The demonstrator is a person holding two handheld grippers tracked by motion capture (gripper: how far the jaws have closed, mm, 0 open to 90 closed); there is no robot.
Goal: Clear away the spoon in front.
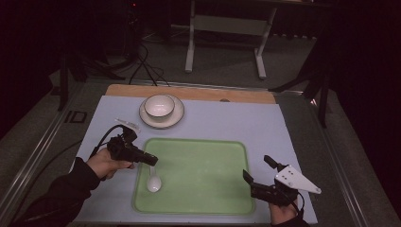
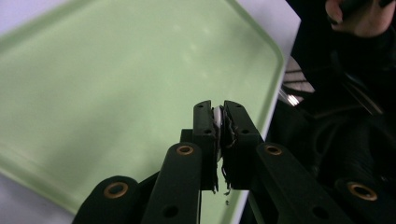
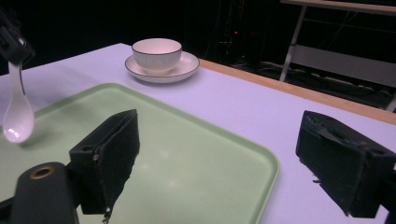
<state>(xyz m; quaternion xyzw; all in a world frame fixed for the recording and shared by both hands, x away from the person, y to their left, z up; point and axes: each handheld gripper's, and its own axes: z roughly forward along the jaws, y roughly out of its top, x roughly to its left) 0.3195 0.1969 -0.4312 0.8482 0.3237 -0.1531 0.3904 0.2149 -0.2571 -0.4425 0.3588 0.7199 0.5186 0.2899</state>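
Observation:
A white ceramic spoon point(image 1: 153, 182) hangs bowl-down over the left part of the green tray point(image 1: 203, 170), its handle pinched between the jaws of my left gripper point(image 1: 152, 161). In the left gripper view the jaws point(image 2: 220, 109) are shut on the white spoon handle point(image 2: 217, 121) above the tray point(image 2: 116, 70). In the right gripper view the spoon point(image 3: 17, 121) hangs low over the tray point(image 3: 187, 163); I cannot tell if it touches. My right gripper point(image 1: 257, 168) stands open and empty by the tray's right front corner, jaws wide apart point(image 3: 219, 126).
A white bowl point(image 1: 159, 106) sits on a saucer point(image 1: 176, 118) behind the tray, on the pale lavender mat point(image 1: 246, 123). The bowl point(image 3: 156, 53) and saucer point(image 3: 187, 65) also show in the right gripper view. A wooden table edge point(image 1: 198, 92) runs along the back.

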